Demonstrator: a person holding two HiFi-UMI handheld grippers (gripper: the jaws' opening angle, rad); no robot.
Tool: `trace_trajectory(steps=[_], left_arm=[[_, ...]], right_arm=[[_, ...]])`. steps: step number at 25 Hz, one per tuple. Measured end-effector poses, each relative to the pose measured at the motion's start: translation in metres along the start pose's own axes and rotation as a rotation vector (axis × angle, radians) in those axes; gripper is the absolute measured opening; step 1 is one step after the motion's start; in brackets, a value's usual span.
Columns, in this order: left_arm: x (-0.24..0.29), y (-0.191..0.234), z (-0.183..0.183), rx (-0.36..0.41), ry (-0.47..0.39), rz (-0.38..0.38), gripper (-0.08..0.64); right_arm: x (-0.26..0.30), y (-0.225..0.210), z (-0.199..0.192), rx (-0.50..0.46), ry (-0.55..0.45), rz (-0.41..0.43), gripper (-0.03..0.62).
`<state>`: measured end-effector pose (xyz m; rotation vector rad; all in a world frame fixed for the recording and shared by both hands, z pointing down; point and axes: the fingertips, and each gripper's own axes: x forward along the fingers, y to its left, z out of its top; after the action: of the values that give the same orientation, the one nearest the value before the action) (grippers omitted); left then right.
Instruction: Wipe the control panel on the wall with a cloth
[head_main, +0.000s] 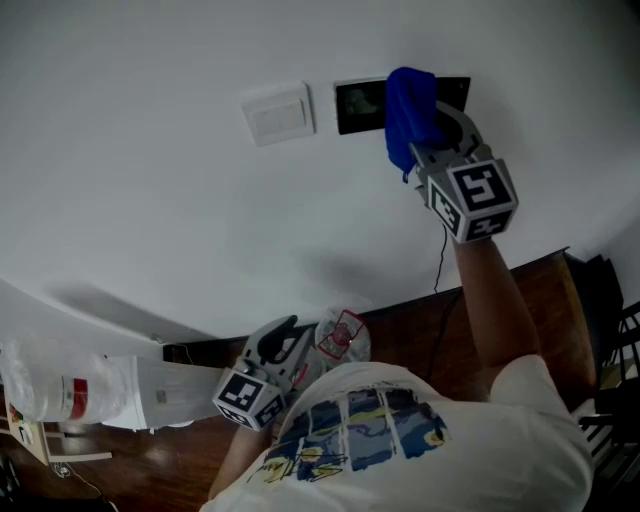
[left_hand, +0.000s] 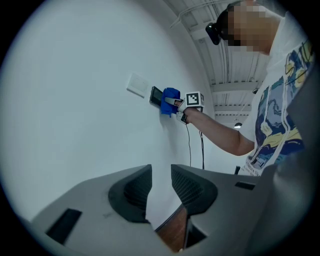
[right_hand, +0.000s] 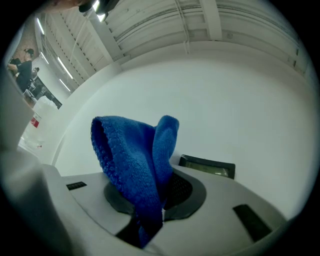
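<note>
The black control panel is set in the white wall. My right gripper is shut on a blue cloth and holds it against the panel's right part, which the cloth hides. The right gripper view has the cloth bunched up between the jaws of the right gripper, with the panel just beyond. My left gripper hangs low by the person's torso, away from the wall. In the left gripper view the left gripper has its jaws nearly together with nothing between them, and the cloth is far off.
A white switch plate sits just left of the panel. A thin black cable hangs down the wall below my right gripper. Brown wood floor runs along the wall's foot. A white bag with a red label lies at lower left.
</note>
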<state>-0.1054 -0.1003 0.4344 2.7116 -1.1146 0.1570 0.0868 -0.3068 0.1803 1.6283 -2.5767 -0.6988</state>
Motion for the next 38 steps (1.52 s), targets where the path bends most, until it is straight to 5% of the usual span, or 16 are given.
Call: trace_trajectory(steps=[13,20,30,38], left_arm=[[0.022,-0.015,0.006,-0.002,-0.018,-0.001,0.097],[0.018,-0.008,0.011,0.003,-0.021,0.026,0.097],[0.018,0.000,0.027,0.044,-0.041,0.027,0.097],[0.028,-0.010,0.031,0.060,-0.033,-0.024,0.097]], right_arm=[[-0.011,-0.010,-0.005,0.026,-0.018,0.042,0.094],[-0.075,0.018,0.000,0.034,-0.053,0.087,0.094],[-0.187,0.077,-0.048,0.152,0.101,0.121,0.094],[-0.226,0.094,-0.065,0.230,0.142,0.102,0.092]])
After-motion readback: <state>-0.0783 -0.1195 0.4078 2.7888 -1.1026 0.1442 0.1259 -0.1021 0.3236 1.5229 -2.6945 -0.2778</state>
